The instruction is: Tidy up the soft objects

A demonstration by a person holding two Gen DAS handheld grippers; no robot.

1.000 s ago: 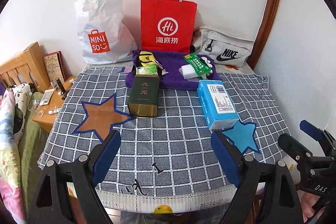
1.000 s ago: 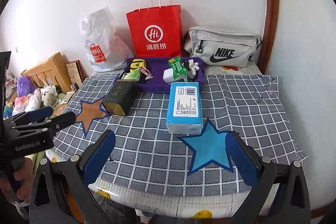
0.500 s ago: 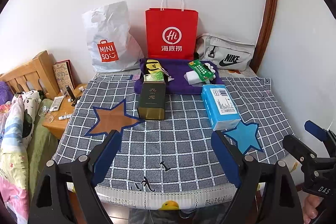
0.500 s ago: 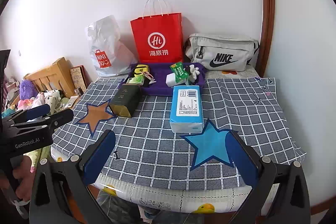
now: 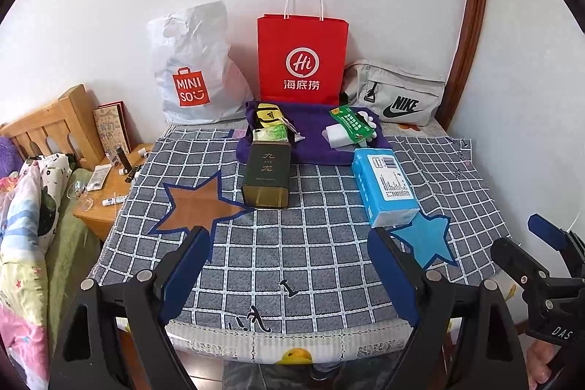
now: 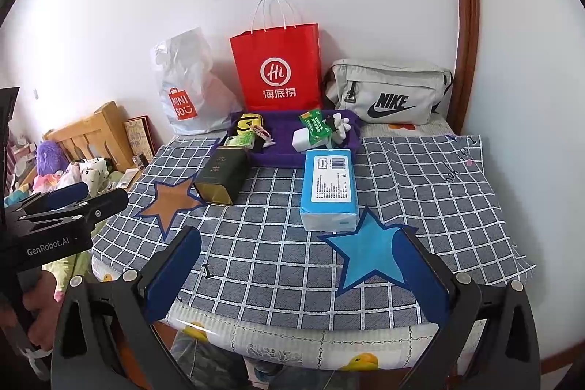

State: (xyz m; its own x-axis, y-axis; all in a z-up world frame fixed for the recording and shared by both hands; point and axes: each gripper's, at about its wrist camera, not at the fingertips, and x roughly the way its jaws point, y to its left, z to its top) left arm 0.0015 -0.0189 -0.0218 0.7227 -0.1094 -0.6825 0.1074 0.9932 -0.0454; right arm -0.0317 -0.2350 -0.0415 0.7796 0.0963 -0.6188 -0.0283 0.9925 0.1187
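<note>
Tissue pack, blue and soft-sided, lies right of centre in my left wrist view on the checked cloth over the bench, its near end touching the blue star. Left of it a dark green tin lies beside the brown star. Behind both, a purple tray holds small packets, and a red paper bag, a white plastic bag and a grey pouch line the wall. My left gripper shows its fingers spread wide at the bottom of the frame, nothing between them.

In my right wrist view the tissue pack sits at centre, just above the blue star. The right gripper has its fingers wide apart and empty at the lower edge, the right finger overlapping the star in the picture. The left gripper juts in at the left edge.
</note>
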